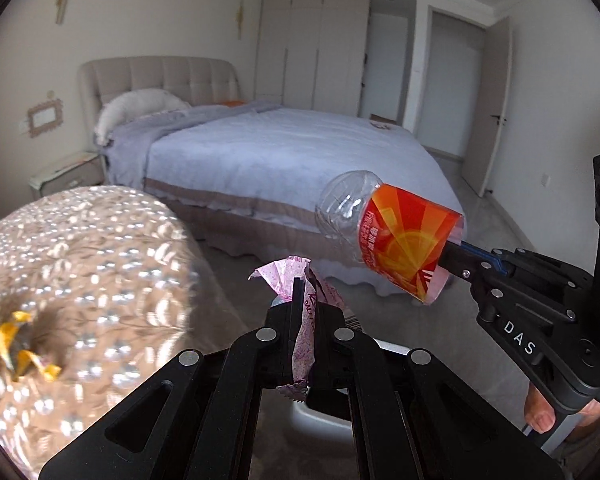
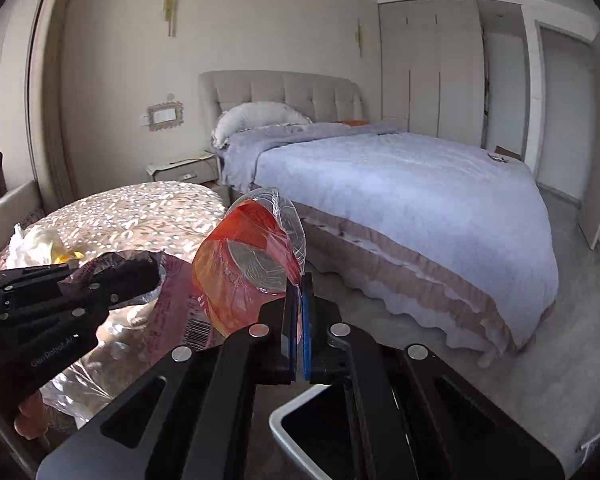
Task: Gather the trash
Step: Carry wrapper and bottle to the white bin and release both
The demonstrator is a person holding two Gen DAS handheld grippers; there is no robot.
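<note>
My left gripper point(image 1: 306, 296) is shut on a crumpled pink snack wrapper point(image 1: 300, 312); the wrapper also shows at the left of the right wrist view point(image 2: 180, 312). My right gripper point(image 2: 299, 280) is shut on the cut edge of a clear plastic bottle with an orange label point(image 2: 244, 276). In the left wrist view the bottle point(image 1: 396, 236) hangs in the air at the right, held by the right gripper point(image 1: 454, 256). A white trash bin point(image 2: 284, 420) with a dark inside stands on the floor below both grippers; its rim also shows in the left wrist view point(image 1: 320, 420).
A round table with a shiny patterned cloth point(image 1: 84, 264) stands at the left, bearing orange peel point(image 1: 24, 352) and crumpled tissue point(image 2: 32, 244). A bed with a lilac cover point(image 1: 284, 152) fills the middle. A nightstand point(image 1: 68, 172) stands by the wall. Grey floor lies at the right.
</note>
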